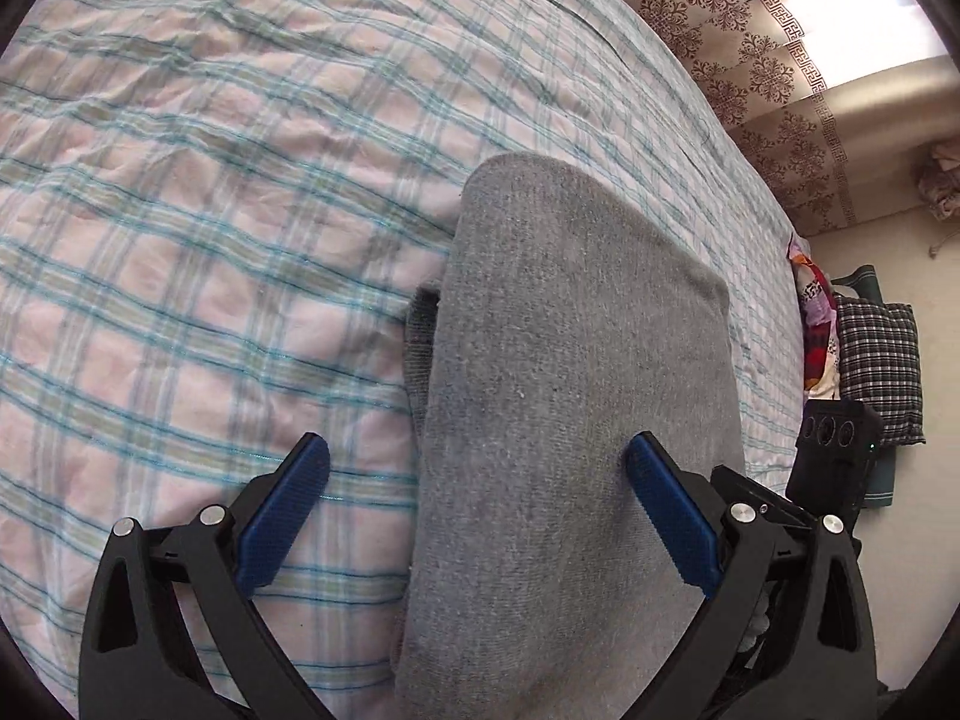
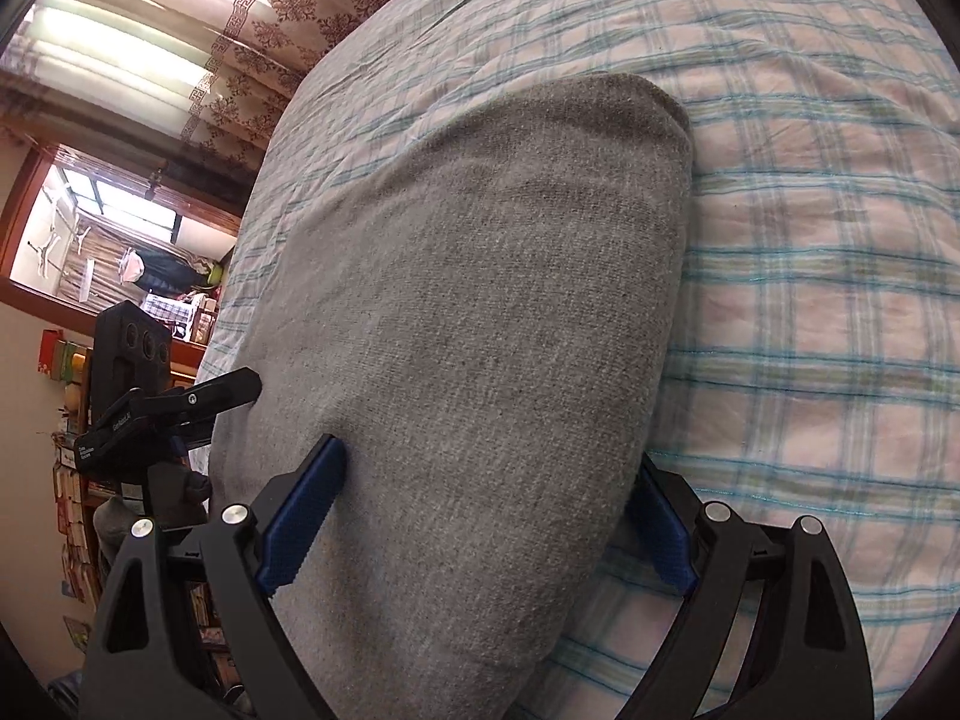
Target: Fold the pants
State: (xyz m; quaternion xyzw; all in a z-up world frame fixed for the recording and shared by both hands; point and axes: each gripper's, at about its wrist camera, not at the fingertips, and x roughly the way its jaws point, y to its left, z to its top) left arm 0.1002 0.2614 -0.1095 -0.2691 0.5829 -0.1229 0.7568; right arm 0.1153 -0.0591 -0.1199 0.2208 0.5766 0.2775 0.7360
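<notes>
The grey pants (image 1: 570, 396) lie folded into a thick rectangle on the plaid bedsheet (image 1: 198, 252). My left gripper (image 1: 480, 474) is open over the near left edge of the pants, its right pad (image 1: 672, 516) resting on the grey cloth and its left pad (image 1: 282, 516) over the sheet. In the right wrist view the pants (image 2: 480, 324) fill the middle. My right gripper (image 2: 486, 504) is open and straddles the near end of the pants; its right pad (image 2: 660, 534) is partly hidden behind the cloth. The left gripper (image 2: 180, 402) shows at the left.
The bed edge runs along the far side by a patterned brown curtain (image 1: 750, 54). A checked pillow (image 1: 876, 360) and colourful cloth (image 1: 813, 324) lie at the bed's right end. A window (image 2: 90, 240) and cluttered shelves (image 2: 72, 480) are at the left.
</notes>
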